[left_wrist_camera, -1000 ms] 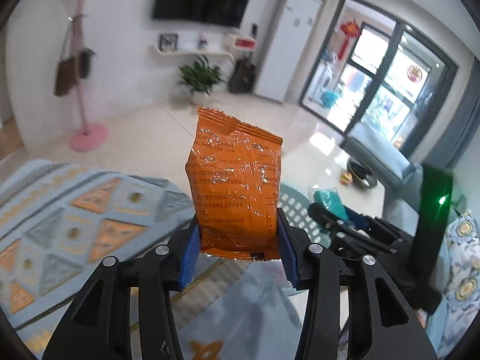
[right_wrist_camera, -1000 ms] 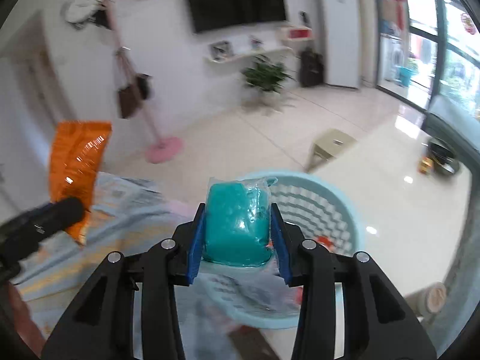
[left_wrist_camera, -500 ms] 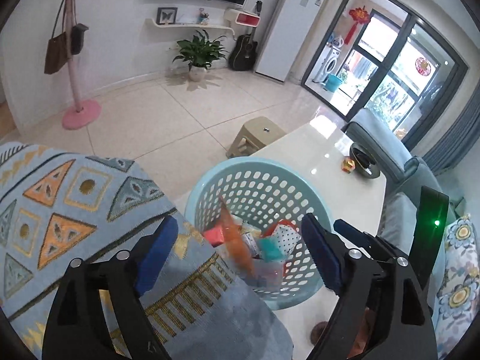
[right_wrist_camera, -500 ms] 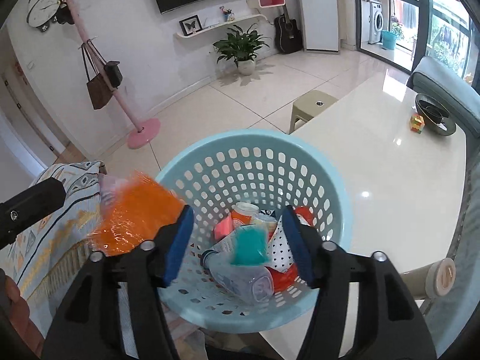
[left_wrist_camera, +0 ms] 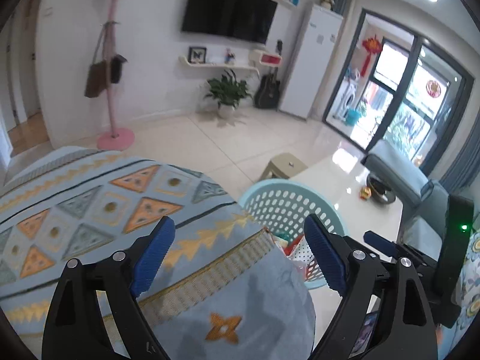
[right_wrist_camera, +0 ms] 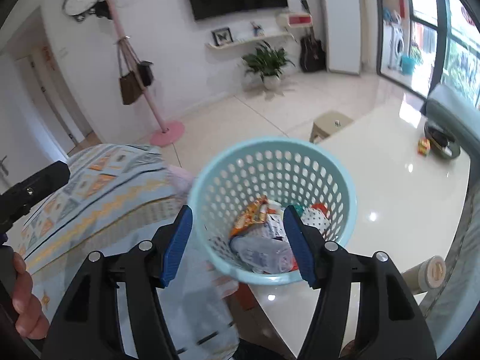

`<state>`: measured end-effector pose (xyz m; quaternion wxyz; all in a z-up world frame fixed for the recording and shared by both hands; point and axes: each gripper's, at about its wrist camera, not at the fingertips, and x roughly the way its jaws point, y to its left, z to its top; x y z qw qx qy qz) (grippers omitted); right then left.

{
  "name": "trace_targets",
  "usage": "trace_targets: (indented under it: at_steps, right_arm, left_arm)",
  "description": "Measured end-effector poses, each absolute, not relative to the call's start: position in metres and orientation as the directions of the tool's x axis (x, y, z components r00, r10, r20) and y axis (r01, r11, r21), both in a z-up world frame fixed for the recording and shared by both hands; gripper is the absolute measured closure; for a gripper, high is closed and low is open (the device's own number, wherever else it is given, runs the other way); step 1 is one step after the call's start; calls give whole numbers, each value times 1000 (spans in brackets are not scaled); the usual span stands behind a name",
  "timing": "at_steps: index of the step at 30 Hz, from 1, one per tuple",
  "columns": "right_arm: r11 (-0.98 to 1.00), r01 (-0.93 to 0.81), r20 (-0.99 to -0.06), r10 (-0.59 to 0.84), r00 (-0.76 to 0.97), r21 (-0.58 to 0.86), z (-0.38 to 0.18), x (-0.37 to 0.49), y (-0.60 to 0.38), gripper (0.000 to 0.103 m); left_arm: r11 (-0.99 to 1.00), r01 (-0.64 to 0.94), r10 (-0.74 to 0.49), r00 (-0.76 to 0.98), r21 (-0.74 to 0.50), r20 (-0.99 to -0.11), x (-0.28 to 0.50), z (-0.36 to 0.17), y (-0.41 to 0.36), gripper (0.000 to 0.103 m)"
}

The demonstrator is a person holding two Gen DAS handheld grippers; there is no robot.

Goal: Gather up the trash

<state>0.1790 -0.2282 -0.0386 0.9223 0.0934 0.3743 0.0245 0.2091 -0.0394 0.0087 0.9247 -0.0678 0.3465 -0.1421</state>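
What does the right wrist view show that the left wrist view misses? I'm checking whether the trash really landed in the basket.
Only the right wrist view looks into the basket: orange packet and clear bottle lie inside, between the open right gripper.

Only the left wrist view shows the open, empty left gripper over the patterned blanket.

Both show the basket, the white table and the stool.

Left wrist view low over patterned blanket (left_wrist_camera: 90,204), right wrist view above basket (right_wrist_camera: 345,180) (shared, close)
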Motion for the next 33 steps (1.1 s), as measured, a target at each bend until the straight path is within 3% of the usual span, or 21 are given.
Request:
trace_targets:
  at_steps: [6, 12, 19, 26, 33]
  right_arm:
    - [996, 49, -559, 1, 829, 74, -1, 130, -194, 39]
    - [998, 28, -458, -1, 889, 52, 15, 92, -171, 39]
    - [999, -25, -427, 41, 903, 42, 13, 75, -146, 39]
    - [1000, -20, -408, 15, 913, -7, 9, 74, -137, 39]
    - [1000, -10, -422, 5, 906, -9, -1, 83, -137, 39]
  left_arm:
    - [971, 136, -223, 804, -194, -552, 150, 24, -8, 15]
    - [988, 1, -79, 867, -156, -492, 95, 20, 28, 14]
    - [988, -142, 109, 918, -60, -382, 51, 11, 42, 14]
    - [979, -177, 133, 932, -101, -337, 45, 3, 55, 14]
    - [976, -179, 122, 921, -124, -370, 54, -10, 56, 14]
